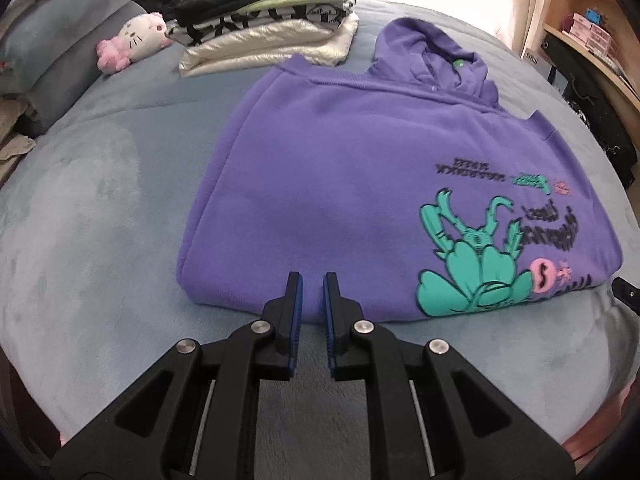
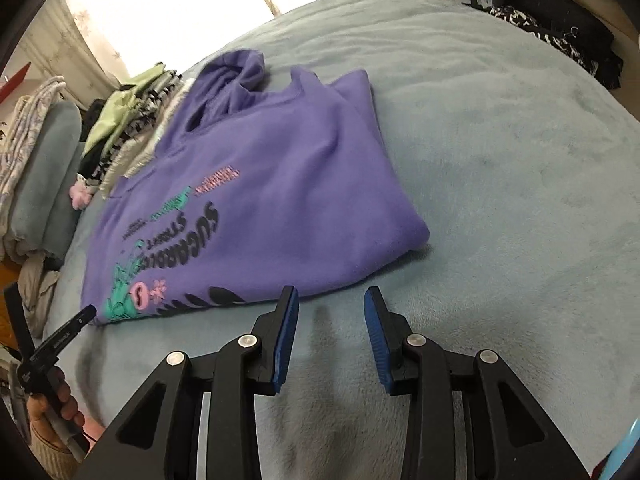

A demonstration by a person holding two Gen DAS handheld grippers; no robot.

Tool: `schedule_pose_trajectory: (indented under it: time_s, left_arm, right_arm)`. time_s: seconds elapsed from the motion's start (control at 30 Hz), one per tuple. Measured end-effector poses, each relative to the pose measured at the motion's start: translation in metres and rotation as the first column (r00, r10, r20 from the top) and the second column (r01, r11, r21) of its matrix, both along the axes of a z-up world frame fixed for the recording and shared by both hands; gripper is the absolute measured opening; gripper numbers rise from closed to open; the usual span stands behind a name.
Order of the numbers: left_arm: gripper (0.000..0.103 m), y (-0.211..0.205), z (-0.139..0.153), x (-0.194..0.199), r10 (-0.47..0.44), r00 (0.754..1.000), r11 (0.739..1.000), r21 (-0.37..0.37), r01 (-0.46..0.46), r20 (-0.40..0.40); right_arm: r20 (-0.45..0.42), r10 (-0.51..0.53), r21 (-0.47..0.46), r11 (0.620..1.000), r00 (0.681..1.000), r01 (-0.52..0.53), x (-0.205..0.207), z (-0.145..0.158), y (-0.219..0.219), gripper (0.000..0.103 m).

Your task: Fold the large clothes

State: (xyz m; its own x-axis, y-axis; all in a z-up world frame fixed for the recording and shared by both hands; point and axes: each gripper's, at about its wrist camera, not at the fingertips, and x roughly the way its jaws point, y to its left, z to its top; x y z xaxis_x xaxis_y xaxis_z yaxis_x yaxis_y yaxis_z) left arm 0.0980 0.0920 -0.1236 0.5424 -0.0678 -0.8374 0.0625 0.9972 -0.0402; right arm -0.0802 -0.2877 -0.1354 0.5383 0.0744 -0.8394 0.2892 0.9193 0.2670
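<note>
Both wrist cams low, close, facing purple hoodie (image 1: 340, 184) from near edge; right apparently angled leftward.

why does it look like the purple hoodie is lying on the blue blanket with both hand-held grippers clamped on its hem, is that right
Not quite. The purple hoodie does lie on the blue blanket, but neither hand-held gripper holds it: the right wrist view shows the right open over blanket, the left grips nothing.

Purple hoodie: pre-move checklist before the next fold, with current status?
1. Purple hoodie lies flat on the blanket, sides already folded in: ok.
2. Left tool holds nothing, narrow gap, at the hoodie's near edge: ok.
3. Right tool open wide, holds nothing, just off the near edge: ok.
4. Hood not yet folded in: not ok.
5. Folded stack lies beside the hoodie's far corner; touching or apart: cannot tell.
6. Layers underneath lie smooth: cannot tell.
</note>
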Motion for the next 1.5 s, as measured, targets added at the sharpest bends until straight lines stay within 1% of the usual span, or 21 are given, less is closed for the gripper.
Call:
schedule_pose_trajectory:
  time_s: [0.1, 0.17, 0.23, 0.4, 0.53, 0.63, 0.7, 0.73, 0.8, 0.87, 0.93, 1.0, 1.07, 1.1, 1.13, 1.17, 1.2, 1.27, 1.37, 1.43, 1.5]
  left_arm:
    - [0.009, -0.004, 0.014, -0.007, -0.012, 0.999, 1.0, 0.01, 0.012, 0.031]
    - [0.012, -0.007, 0.025, -0.011, -0.021, 0.999, 1.0, 0.011, 0.02, 0.048]
    - [0.02, -0.008, 0.038, -0.013, -0.027, 0.997, 1.0, 0.007, 0.027, 0.065]
    - [0.033, -0.008, 0.078, -0.003, -0.038, 0.991, 0.999, 0.003, 0.038, 0.128]
    - [0.036, -0.005, 0.111, 0.028, -0.043, 0.985, 0.999, -0.003, 0.044, 0.165]
    - [0.036, -0.008, 0.13, 0.065, -0.061, 0.982, 0.998, 0.008, 0.06, 0.18]
    - [0.036, -0.015, 0.139, 0.095, -0.085, 0.981, 0.996, 0.009, 0.085, 0.174]
    - [0.037, -0.018, 0.142, 0.106, -0.1, 0.98, 0.995, 0.007, 0.1, 0.172]
    - [0.037, -0.031, 0.145, 0.143, -0.129, 0.978, 0.992, 0.007, 0.13, 0.164]
    - [0.037, -0.043, 0.143, 0.179, -0.151, 0.977, 0.988, 0.003, 0.152, 0.15]
    - [0.037, -0.056, 0.136, 0.212, -0.166, 0.978, 0.986, -0.011, 0.168, 0.128]
    - [0.037, -0.069, 0.124, 0.256, -0.177, 0.98, 0.983, -0.038, 0.181, 0.097]
    - [0.037, -0.08, 0.109, 0.289, -0.176, 0.982, 0.983, -0.046, 0.179, 0.067]
    - [0.037, -0.086, 0.1, 0.308, -0.176, 0.983, 0.983, -0.05, 0.178, 0.048]
    - [0.037, -0.09, 0.093, 0.319, -0.178, 0.983, 0.982, -0.051, 0.18, 0.038]
    - [0.037, -0.098, 0.082, 0.338, -0.182, 0.983, 0.982, -0.046, 0.182, 0.021]
    - [0.037, -0.102, 0.073, 0.347, -0.179, 0.984, 0.983, -0.038, 0.179, 0.011]
    - [0.037, -0.113, 0.051, 0.375, -0.174, 0.985, 0.985, -0.024, 0.173, -0.023]
    - [0.037, -0.123, 0.027, 0.401, -0.183, 0.981, 0.983, -0.011, 0.183, -0.06]
    - [0.037, -0.129, 0.014, 0.412, -0.182, 0.981, 0.983, 0.002, 0.183, -0.072]
    - [0.037, -0.138, 0.003, 0.426, -0.204, 0.975, 0.979, -0.005, 0.205, -0.089]
  right_arm:
    - [0.021, 0.004, 0.018, 1.0, 1.0, -0.004, -0.004, 0.015, 0.004, 0.035]
    - [0.029, 0.018, 0.022, 1.0, 0.999, -0.018, 0.013, 0.022, 0.006, 0.035]
    - [0.039, 0.035, 0.015, 0.999, 0.999, -0.036, 0.016, 0.032, 0.011, 0.035]
    - [0.057, 0.093, -0.008, 0.996, 0.994, -0.093, 0.048, 0.06, 0.018, 0.036]
    - [0.087, 0.134, -0.047, 0.99, 0.987, -0.13, 0.079, 0.095, 0.021, 0.037]
    - [0.113, 0.151, -0.055, 0.988, 0.982, -0.145, 0.112, 0.121, 0.018, 0.045]
    - [0.128, 0.156, -0.067, 0.987, 0.979, -0.148, 0.136, 0.137, 0.016, 0.054]
    - [0.14, 0.159, -0.074, 0.986, 0.977, -0.15, 0.151, 0.146, 0.014, 0.055]
    - [0.148, 0.167, -0.084, 0.984, 0.975, -0.156, 0.182, 0.159, 0.011, 0.056]
    - [0.151, 0.171, -0.079, 0.984, 0.974, -0.161, 0.221, 0.168, 0.005, 0.056]
    - [0.142, 0.163, -0.06, 0.986, 0.976, -0.156, 0.26, 0.172, -0.002, 0.056]
    - [0.132, 0.158, -0.022, 0.987, 0.979, -0.156, 0.3, 0.17, -0.008, 0.056]
    - [0.115, 0.154, 0.029, 0.987, 0.981, -0.158, 0.346, 0.163, -0.015, 0.056]
    - [0.107, 0.158, 0.044, 0.986, 0.982, -0.163, 0.367, 0.158, -0.018, 0.056]
    - [0.099, 0.159, 0.053, 0.985, 0.982, -0.165, 0.386, 0.152, -0.019, 0.056]
    - [0.089, 0.154, 0.054, 0.986, 0.984, -0.159, 0.403, 0.145, -0.021, 0.056]
    - [0.072, 0.146, 0.054, 0.987, 0.987, -0.15, 0.426, 0.138, -0.023, 0.056]
    - [0.045, 0.135, 0.079, 0.987, 0.99, -0.138, 0.459, 0.121, -0.028, 0.056]
    - [0.017, 0.116, 0.112, 0.987, 0.993, -0.117, 0.497, 0.097, -0.034, 0.056]
    - [0.003, 0.109, 0.098, 0.989, 0.994, -0.109, 0.52, 0.083, -0.037, 0.056]
    - [-0.021, 0.102, 0.092, 0.991, 0.995, -0.099, 0.536, 0.068, -0.04, 0.056]
